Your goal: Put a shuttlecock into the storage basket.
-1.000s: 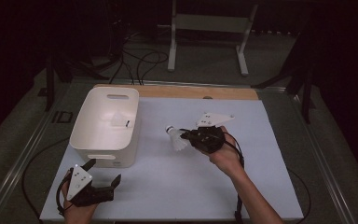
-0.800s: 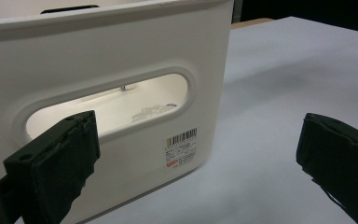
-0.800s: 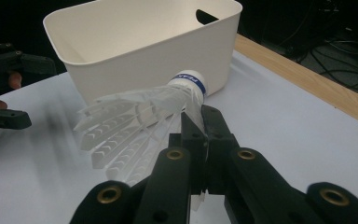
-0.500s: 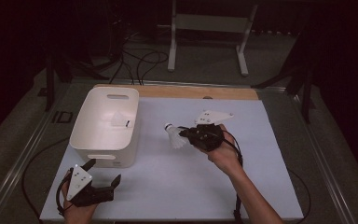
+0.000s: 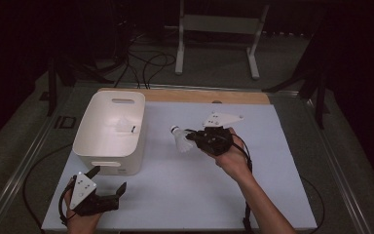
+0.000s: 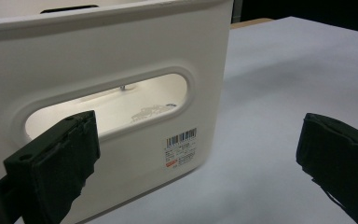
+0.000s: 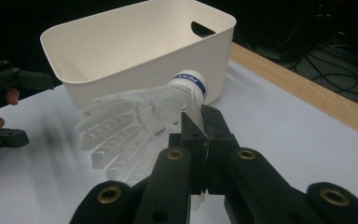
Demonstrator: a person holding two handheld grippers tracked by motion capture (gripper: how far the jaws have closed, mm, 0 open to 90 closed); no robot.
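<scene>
I have the right gripper clenched on a white shuttlecock, its fingers pinching the feathers just below the cork. The shuttlecock hangs above the surface, just to the right of the white bin and level with its rim. Compared with a second ago nothing has shifted: same grip, same spot, so I judge the carry is paused short of the bin. A second shuttlecock already lies inside the bin. My left gripper waits in front of the bin's near wall, fingers spread wide and grasping nothing.
</scene>
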